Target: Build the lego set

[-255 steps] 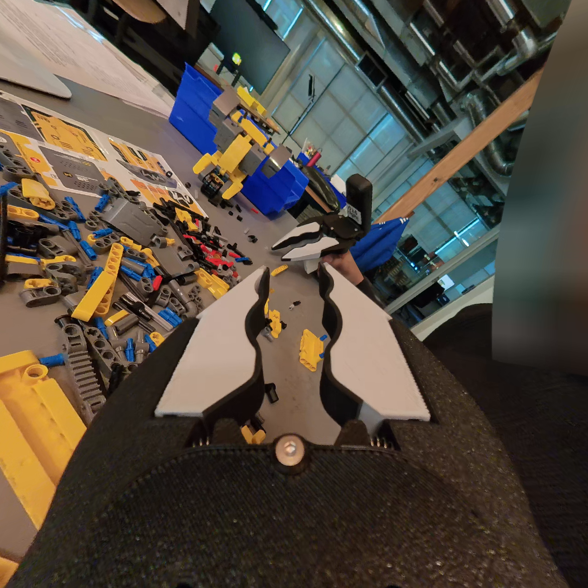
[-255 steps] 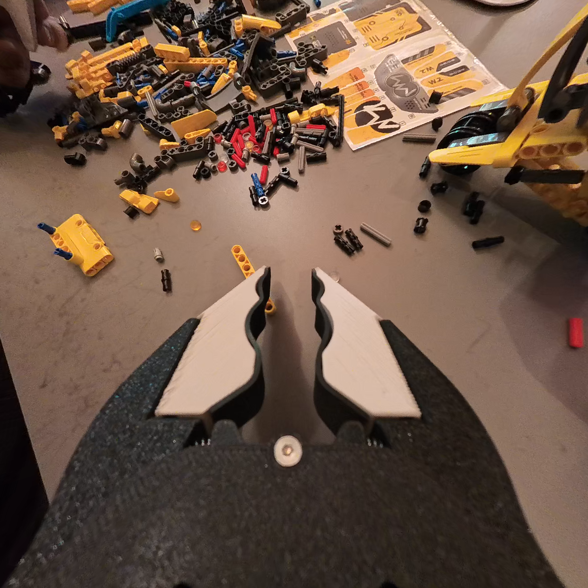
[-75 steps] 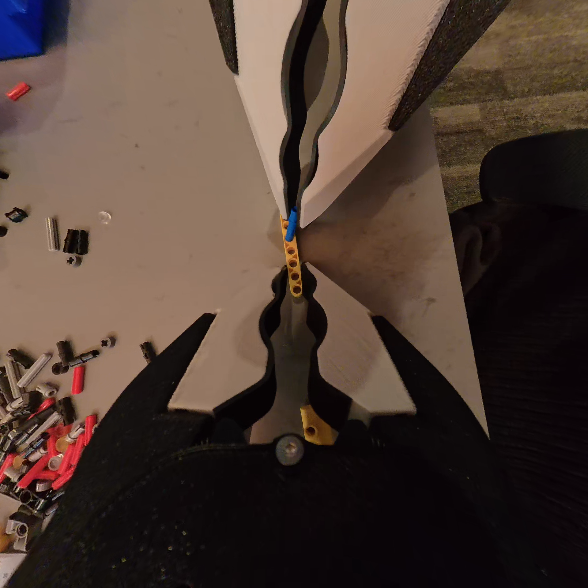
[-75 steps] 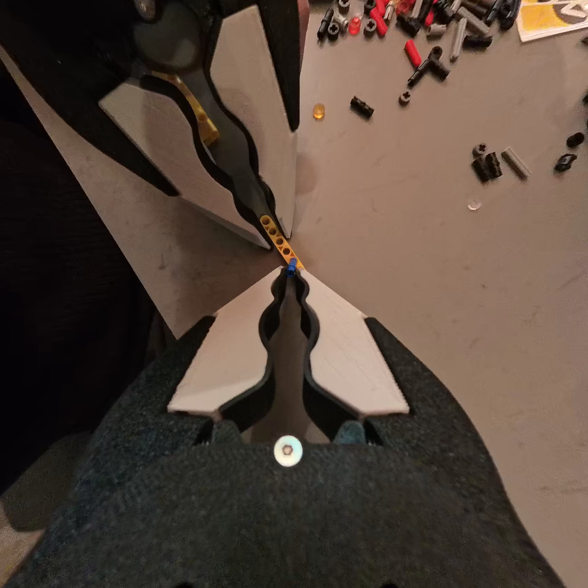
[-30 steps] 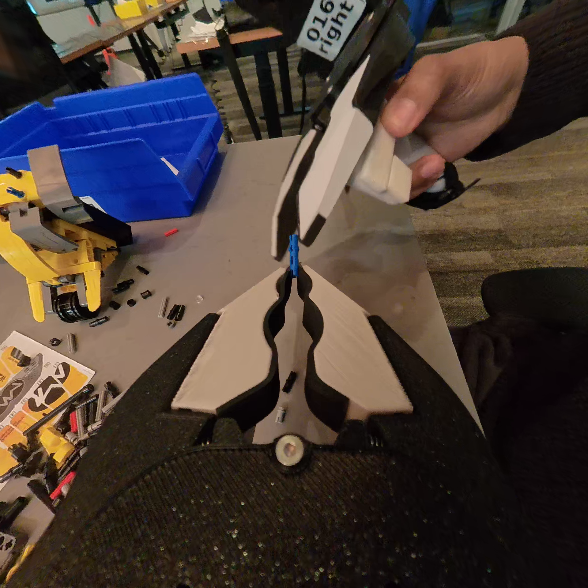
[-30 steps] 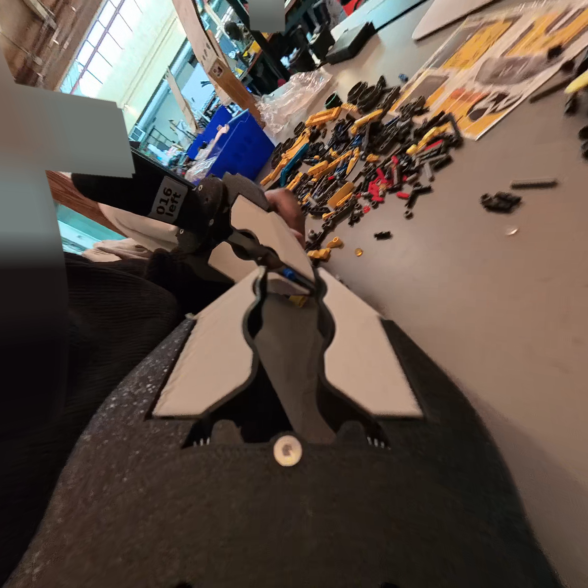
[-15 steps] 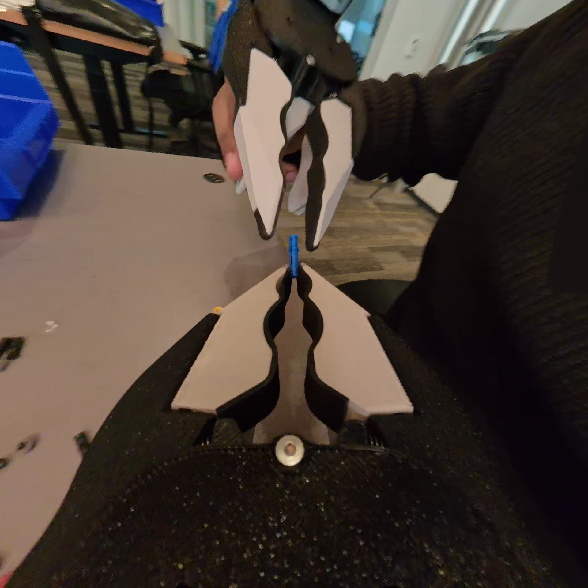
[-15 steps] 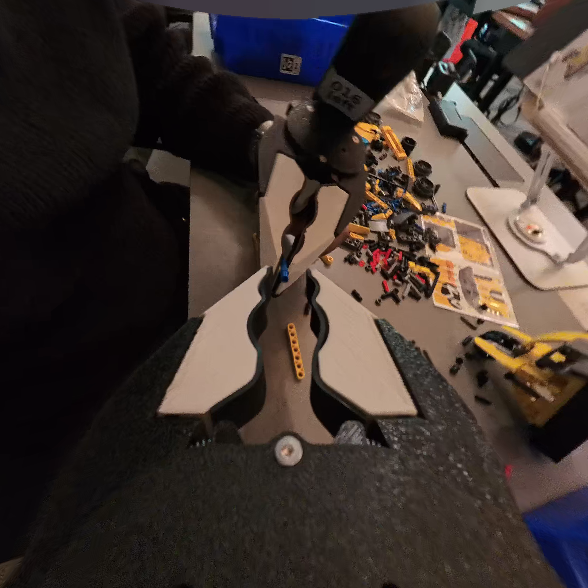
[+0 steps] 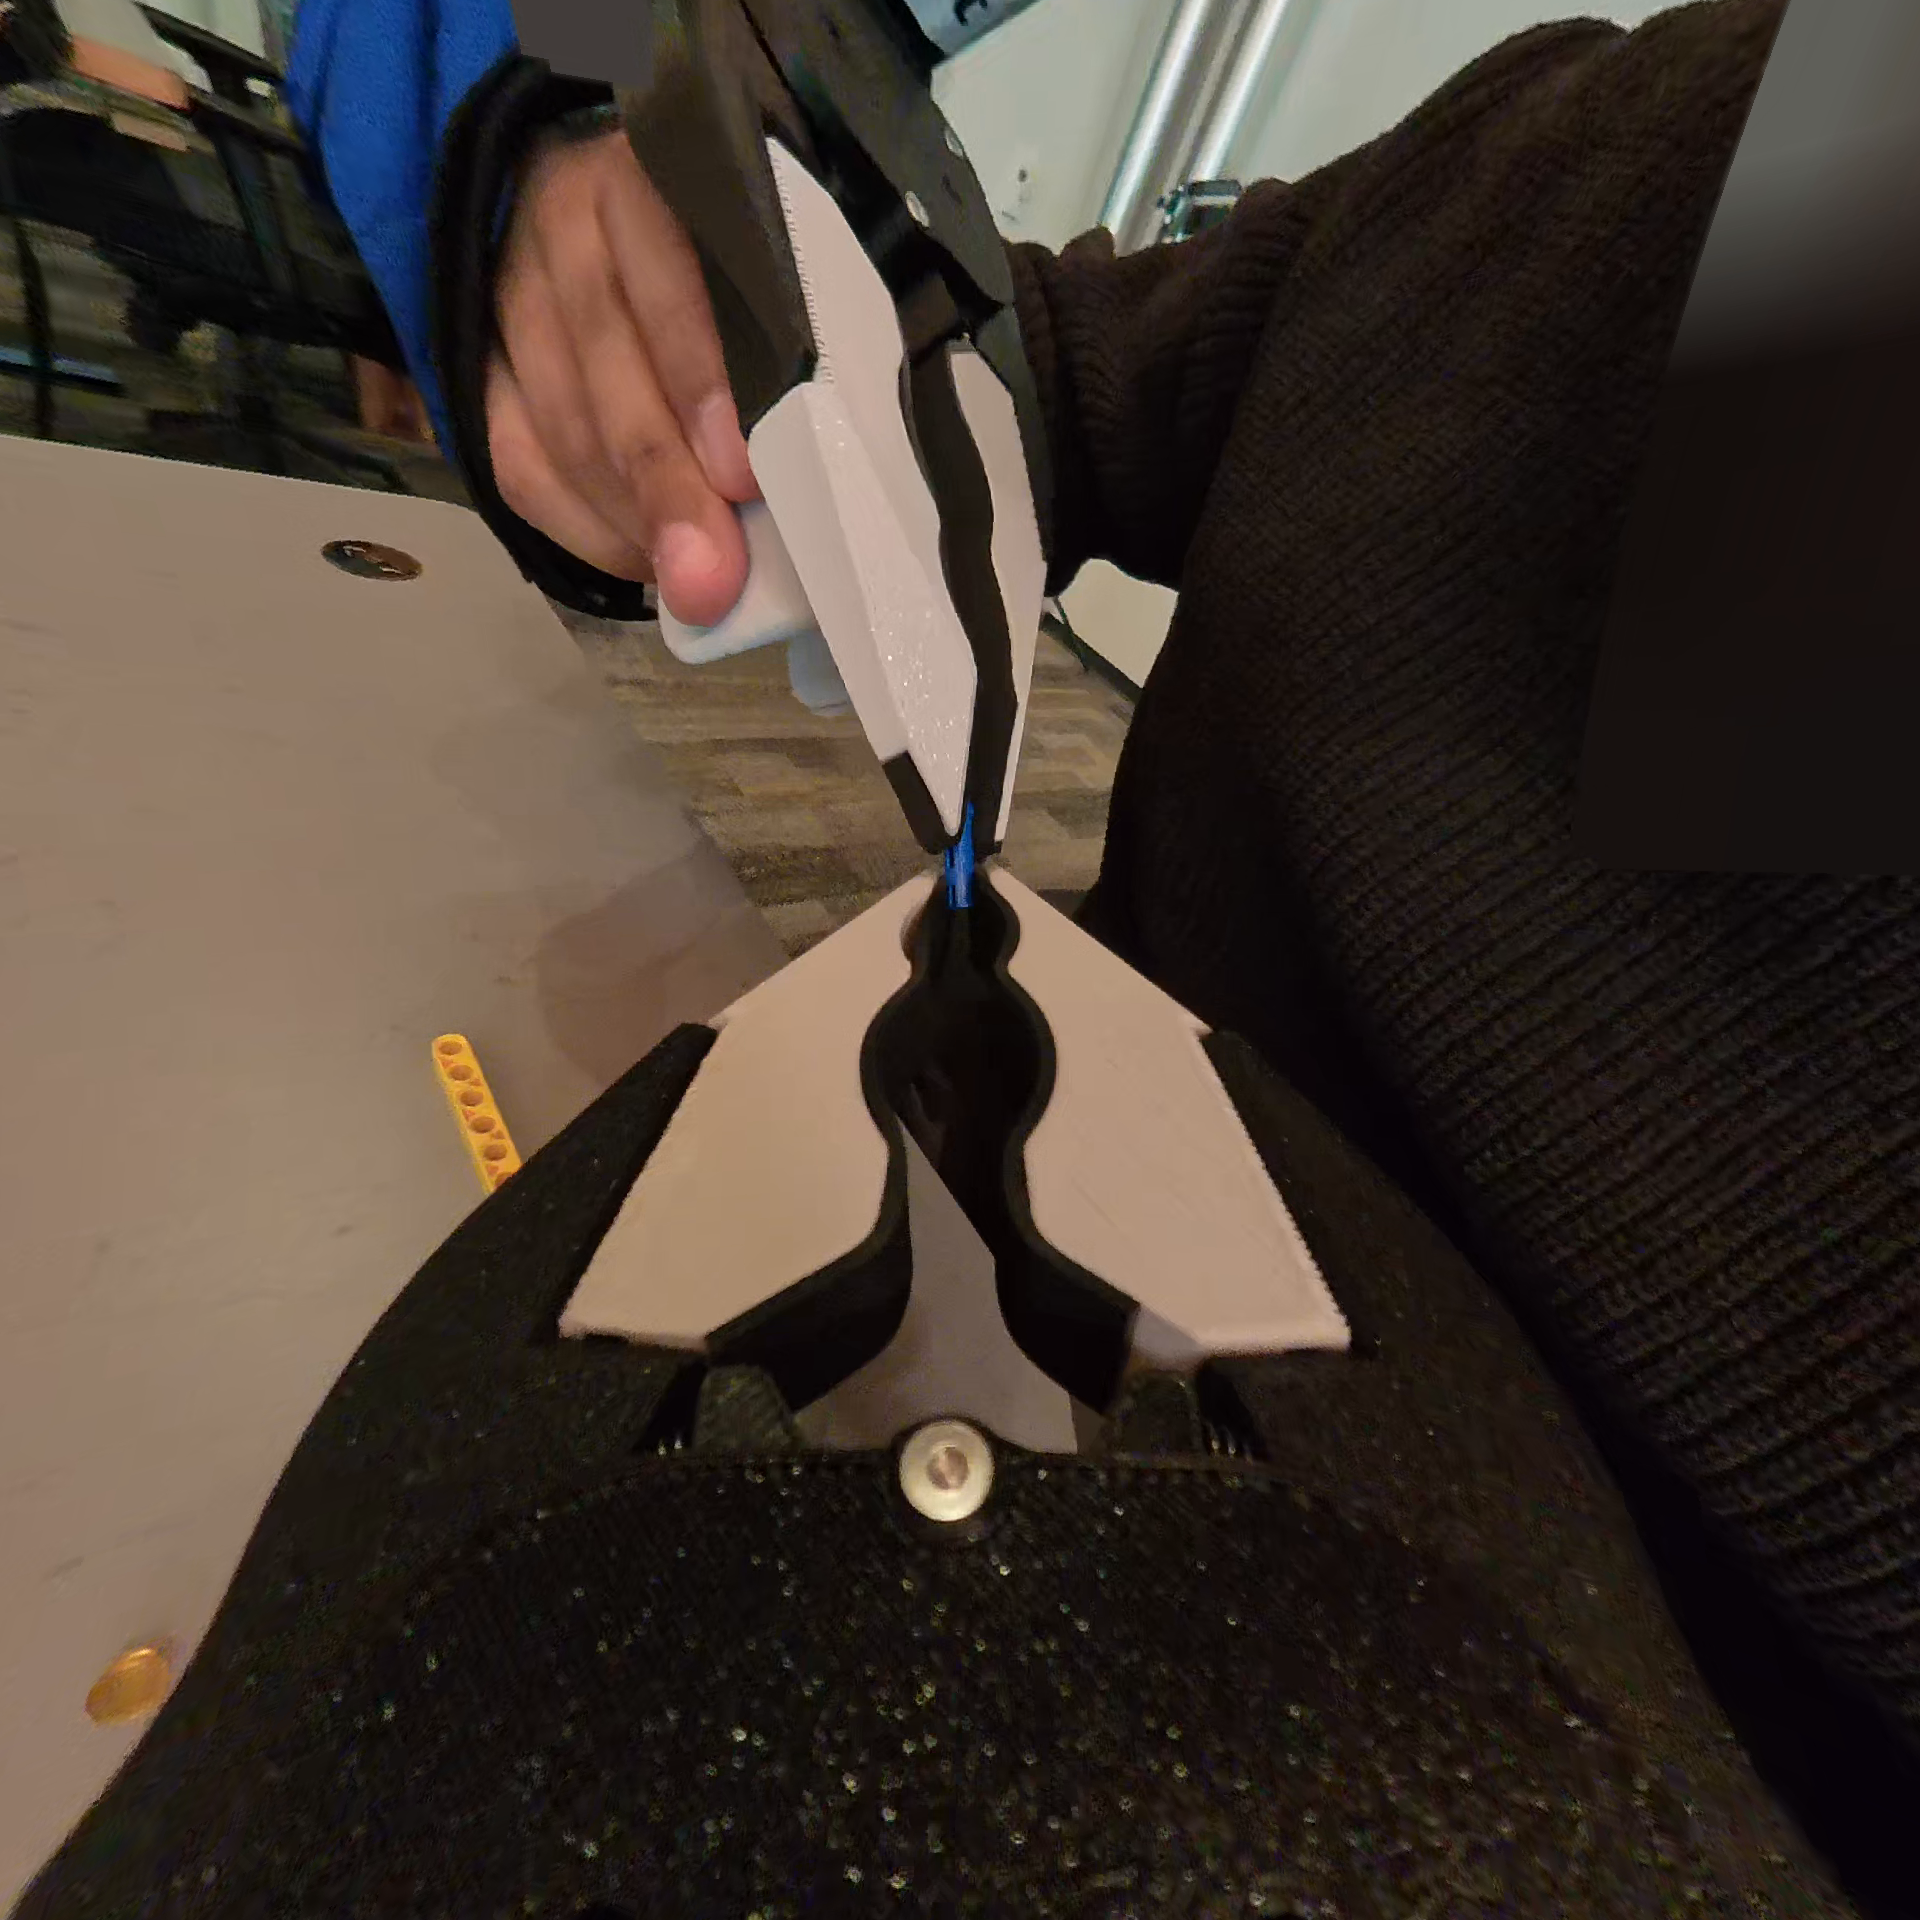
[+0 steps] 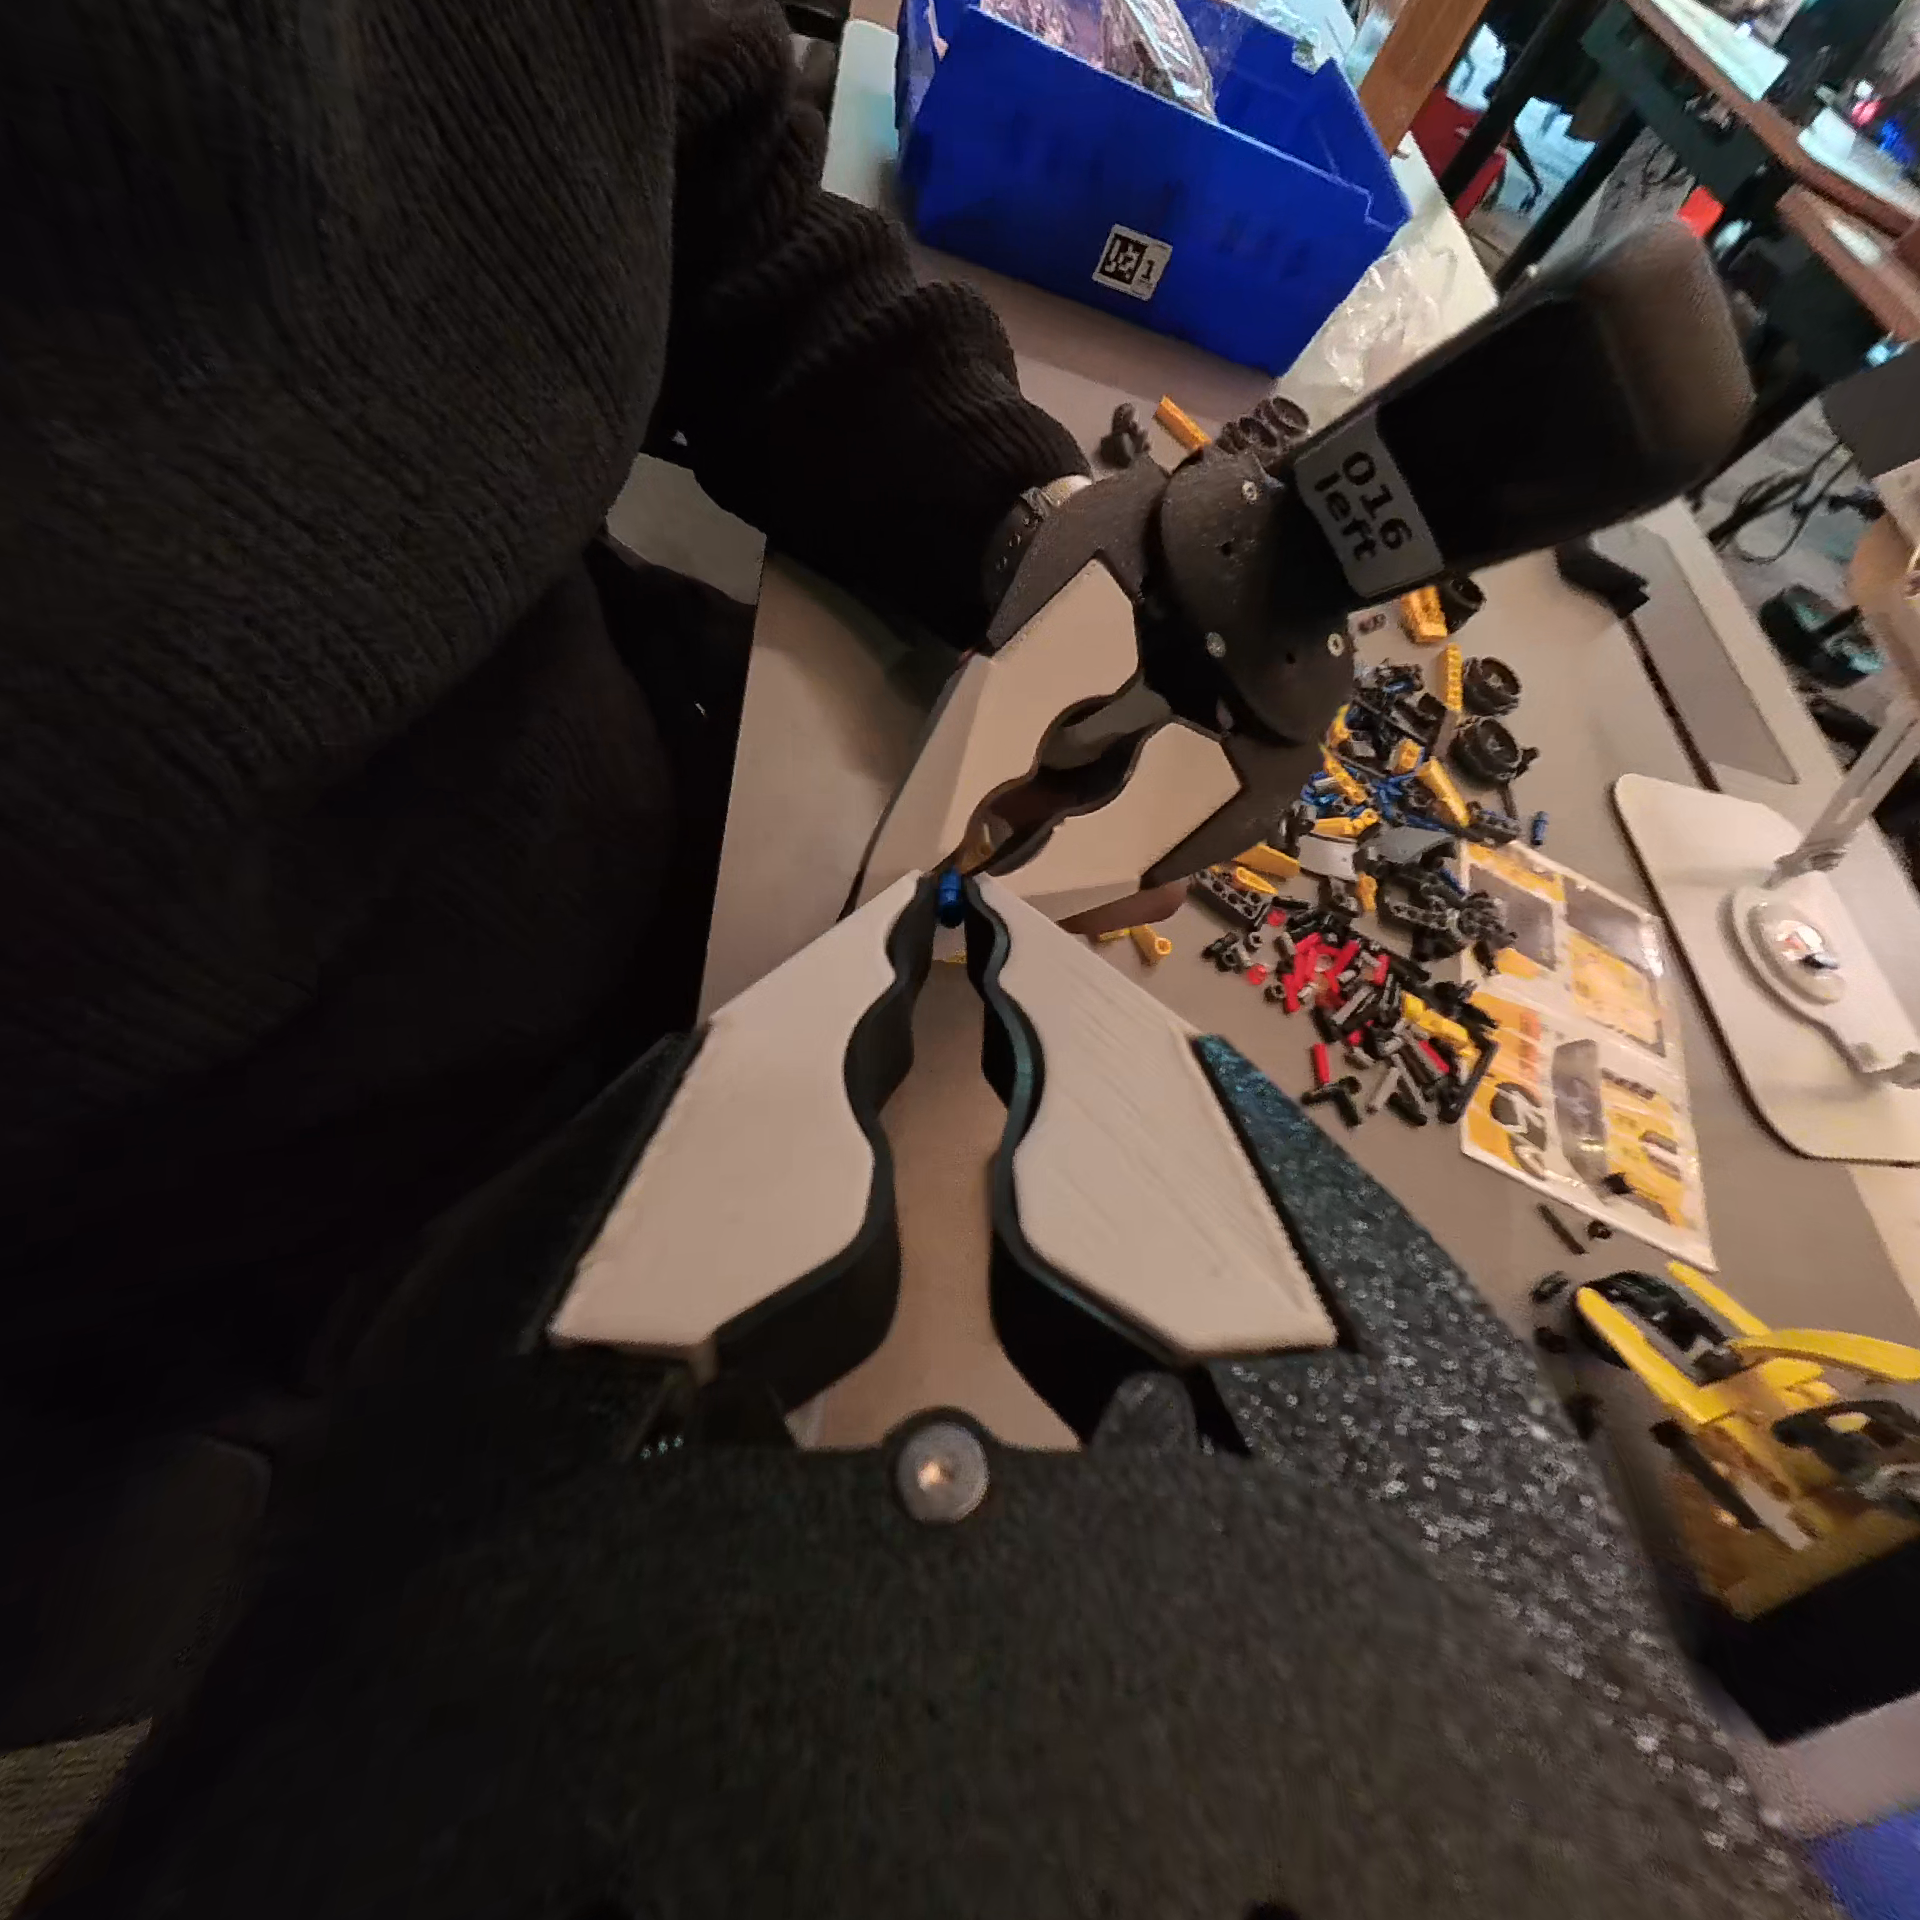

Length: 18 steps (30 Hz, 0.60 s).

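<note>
A small blue pin [image 9: 958, 871] is held in the air between both grippers, over the table's near edge. My left gripper [image 9: 958, 896] is shut on its lower end. My right gripper [image 9: 966, 831] comes down from above, tip to tip with the left, and is shut on its upper end. In the right wrist view the pin [image 10: 948, 902] sits between my right gripper's tips [image 10: 948, 889], with the left gripper [image 10: 971, 857] just beyond. A yellow beam with holes [image 9: 476, 1112] lies on the grey table [image 9: 260, 831], left of my left gripper.
A pile of loose parts [image 10: 1351, 935], a sticker sheet [image 10: 1579, 1039] and a part-built yellow model [image 10: 1714, 1382] lie to the right. A blue bin [image 10: 1143, 177] stands at the back. A dark sleeve [image 9: 1455, 727] is close on the right.
Half a second ago my right gripper hung open just above the pin; it has come down and shut on the pin's upper end. The left gripper still holds the pin.
</note>
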Motion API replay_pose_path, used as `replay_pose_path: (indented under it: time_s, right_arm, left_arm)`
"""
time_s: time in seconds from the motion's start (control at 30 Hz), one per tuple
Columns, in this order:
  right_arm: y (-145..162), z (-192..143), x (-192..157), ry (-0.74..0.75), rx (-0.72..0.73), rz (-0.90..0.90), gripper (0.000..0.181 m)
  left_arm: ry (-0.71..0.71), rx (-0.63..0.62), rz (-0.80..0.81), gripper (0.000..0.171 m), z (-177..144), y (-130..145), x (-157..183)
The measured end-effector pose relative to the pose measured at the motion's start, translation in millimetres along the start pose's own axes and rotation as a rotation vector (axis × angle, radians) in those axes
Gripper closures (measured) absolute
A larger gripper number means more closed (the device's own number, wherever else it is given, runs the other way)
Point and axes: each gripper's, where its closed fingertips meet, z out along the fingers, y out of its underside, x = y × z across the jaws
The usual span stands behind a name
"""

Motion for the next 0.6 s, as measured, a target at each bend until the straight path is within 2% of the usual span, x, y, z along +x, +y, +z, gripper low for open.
replay_pose_path:
  time_s: [0.03, 0.1, 0.17, 0.27, 0.33, 0.4, 0.47, 0.6]
  right_arm:
    - [1, 0, 2, 0.003, -0.006, 0.028, 0.177]
    - [7, -5, 17, 0.065, -0.029, 0.094, 0.177]
    - [13, -17, 40, 0.166, -0.029, 0.176, 0.178]
    - [44, -33, 68, 0.266, -0.117, 0.348, 0.178]
    - [73, -30, 68, 0.252, -0.254, 0.417, 0.178]
    - [95, -22, 58, 0.194, -0.380, 0.389, 0.177]
    - [112, -13, 48, 0.138, -0.470, 0.326, 0.177]
    - [121, 1, 31, 0.026, -0.509, 0.349, 0.177]
  left_arm:
    - [-0.023, 0.005, 0.000, 0.170, 0, -1, -3]
    - [-0.093, 0.026, -0.021, 0.145, -2, -7, -15]
    - [-0.262, 0.003, -0.067, 0.131, -7, -7, -44]
    - [-0.555, -0.164, -0.042, 0.122, -20, 15, -84]
    - [-0.644, -0.312, 0.018, 0.120, -21, 35, -91]
    - [-0.625, -0.388, 0.044, 0.122, -14, 48, -86]
    - [-0.607, -0.406, 0.036, 0.127, -12, 55, -83]
    - [-0.676, -0.424, 0.012, 0.139, -26, 62, -95]
